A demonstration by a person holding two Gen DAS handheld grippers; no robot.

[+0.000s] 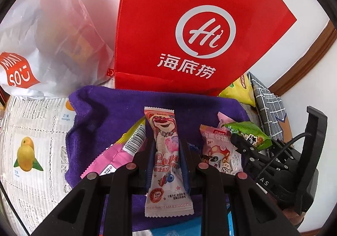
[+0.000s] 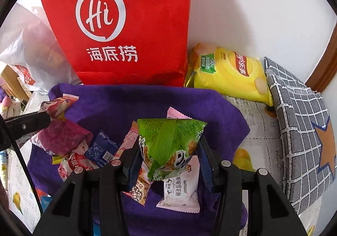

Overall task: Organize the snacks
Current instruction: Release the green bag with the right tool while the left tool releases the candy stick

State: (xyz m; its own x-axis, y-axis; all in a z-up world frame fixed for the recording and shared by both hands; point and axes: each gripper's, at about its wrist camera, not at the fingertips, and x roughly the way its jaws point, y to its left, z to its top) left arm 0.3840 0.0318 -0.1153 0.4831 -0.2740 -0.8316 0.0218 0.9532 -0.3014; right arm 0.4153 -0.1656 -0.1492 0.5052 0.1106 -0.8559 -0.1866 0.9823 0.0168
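Your left gripper (image 1: 166, 151) is closed on the pink bear snack bar (image 1: 166, 162), with a blue-padded finger pressed against each long edge at about mid-length. The bar's long axis runs straight along the fingers: its bear-printed end points forward toward the red bag (image 1: 189, 32), and the end marked "I AM A HUGGER" points back toward the camera. The bar sits above the purple towel (image 1: 109, 109), where a pink-and-yellow wrapper (image 1: 118, 156) lies just to its left and a mushroom-print packet (image 1: 221, 151) lies to its right.

Your right gripper (image 2: 170, 151) is clamped on the green snack packet (image 2: 168, 147); its jaws stand wider apart than the left pair, one finger at each side edge. The packet is puffy and nearly as wide as it is long, tilted slightly, with one sealed edge facing forward toward the red bag (image 2: 126, 25). It hangs over the purple towel (image 2: 147, 101), above a white nougat packet (image 2: 181, 189) and a blue wrapper (image 2: 103, 149). A yellow chip bag (image 2: 229, 72) lies on its side beside the red bag, next to a grey checked cushion (image 2: 301, 135)
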